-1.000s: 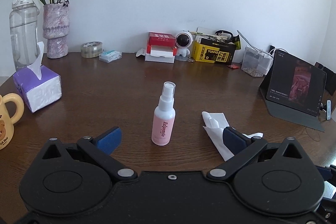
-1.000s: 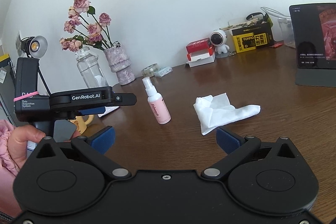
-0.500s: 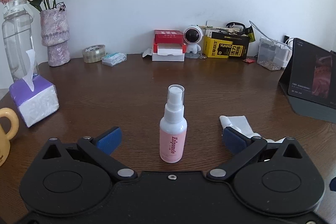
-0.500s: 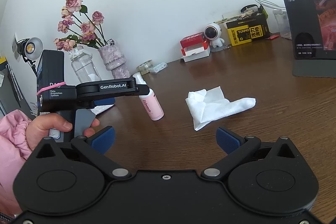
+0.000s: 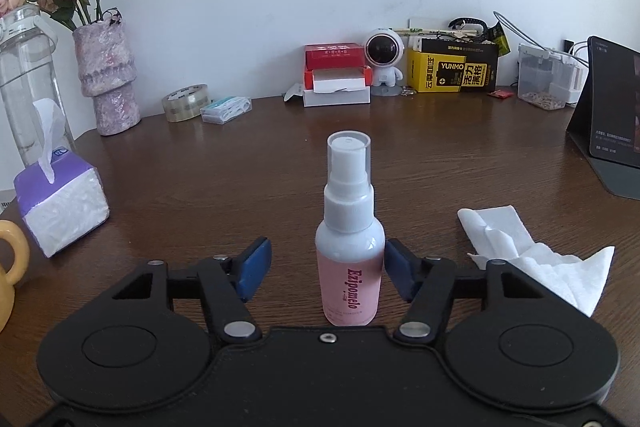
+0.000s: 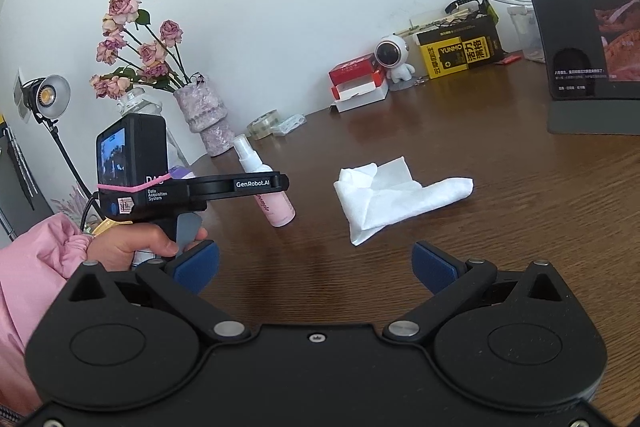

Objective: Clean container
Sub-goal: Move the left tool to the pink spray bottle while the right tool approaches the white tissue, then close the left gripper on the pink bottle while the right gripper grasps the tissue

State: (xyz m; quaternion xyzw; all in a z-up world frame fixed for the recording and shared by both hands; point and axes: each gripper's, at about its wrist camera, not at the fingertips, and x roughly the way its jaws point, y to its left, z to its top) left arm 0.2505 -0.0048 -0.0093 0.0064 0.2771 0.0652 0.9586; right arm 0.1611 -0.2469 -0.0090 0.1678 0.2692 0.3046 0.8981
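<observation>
Left to right across the brown wooden table [image 5: 200, 187]. At far left stands a purple tissue box [image 5: 60, 203], well apart from the work. At centre the left tool [image 5: 326, 267] is partly open around the spray bottle [image 5: 349, 259], the container of the task, which stands upright on the table: the blue pad [image 5: 253, 267] on one side is clear of the bottle, while the opposite pad lies just beside or touching its lower body; contact cannot be told, and the grip is not yet closed. The right-wrist view shows the same tool at the bottle's mid-height. The bottle is small, of smooth plastic, pink below and white at the shoulder, with a clear cap [image 5: 349, 151] over the nozzle. It is judged light, fairly stiff, somewhat slippery and easily tipped, being tall on a narrow base. The best hold is probably across the straight labelled body, low and square; the tapering shoulder and the loose-looking cap offer poor purchase. To its right lies a crumpled white tissue [image 5: 532, 259], soft, limp and nearly weightless, best pinched at a raised fold. The right tool [image 6: 316, 267] hovers above the table, jaws wide and empty, near the tissue [image 6: 392, 199] but apart from it.
</observation>
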